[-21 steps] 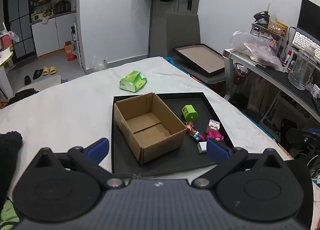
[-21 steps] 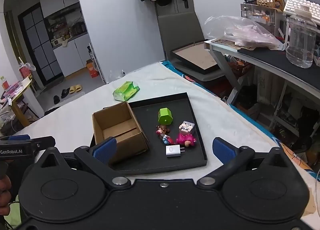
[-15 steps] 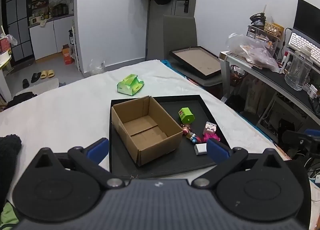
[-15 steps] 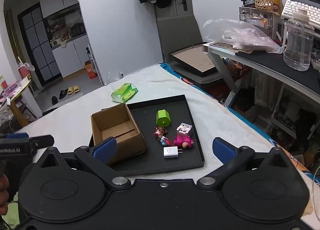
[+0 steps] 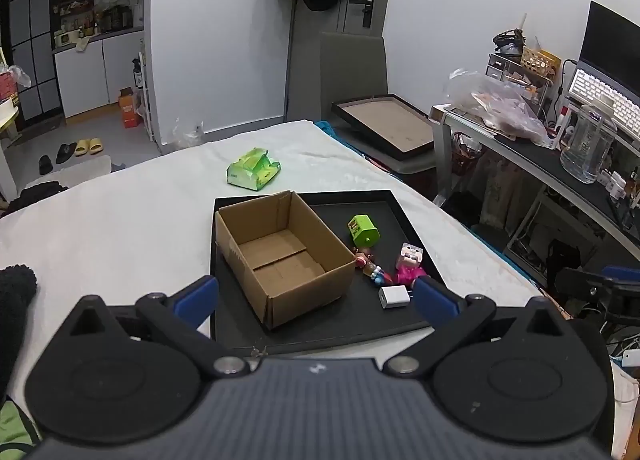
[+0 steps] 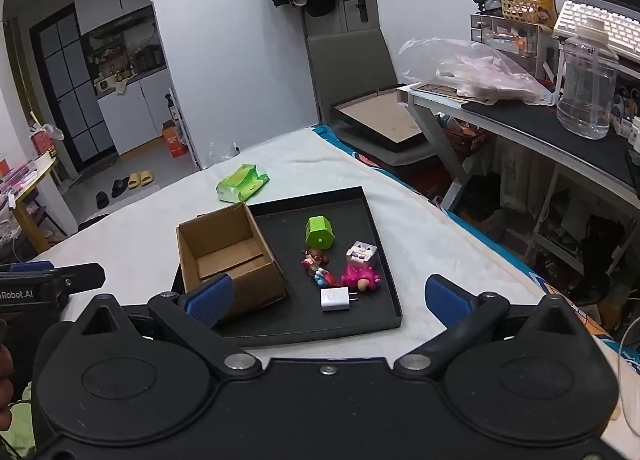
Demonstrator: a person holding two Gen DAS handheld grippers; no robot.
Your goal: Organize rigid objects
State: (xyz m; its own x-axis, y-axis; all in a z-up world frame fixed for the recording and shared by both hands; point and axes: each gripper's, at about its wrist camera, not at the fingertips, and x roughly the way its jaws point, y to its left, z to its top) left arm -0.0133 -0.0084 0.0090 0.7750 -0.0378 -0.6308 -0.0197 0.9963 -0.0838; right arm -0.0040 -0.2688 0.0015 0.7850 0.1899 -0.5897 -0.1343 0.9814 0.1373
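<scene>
A black tray point(image 5: 384, 200) point(image 6: 384, 324) lies on the white bed. An open, empty cardboard box point(image 5: 280, 256) point(image 6: 228, 256) takes up its left half. To the right of the box lie a green toy block point(image 5: 363, 230) point(image 6: 319, 233), a small doll figure point(image 5: 370, 265) point(image 6: 316, 266), a pink blocky figure point(image 5: 410, 262) point(image 6: 360, 266) and a white charger plug point(image 5: 394, 297) point(image 6: 337, 299). My left gripper point(image 5: 316, 296) is open, held short of the tray's near edge. My right gripper point(image 6: 326, 296) is open too, nothing between its blue pads.
A green wipes pack point(image 5: 253, 169) point(image 6: 242, 182) lies on the bed beyond the tray. A desk point(image 6: 560, 140) with a plastic bag, a water jug point(image 6: 586, 90) and a keyboard stands on the right. A framed board point(image 5: 388, 126) leans at the bed's far corner.
Both grippers have drawn back and risen a little, so the tray and box look smaller and farther away. Both stay open and nothing on the tray has moved.
</scene>
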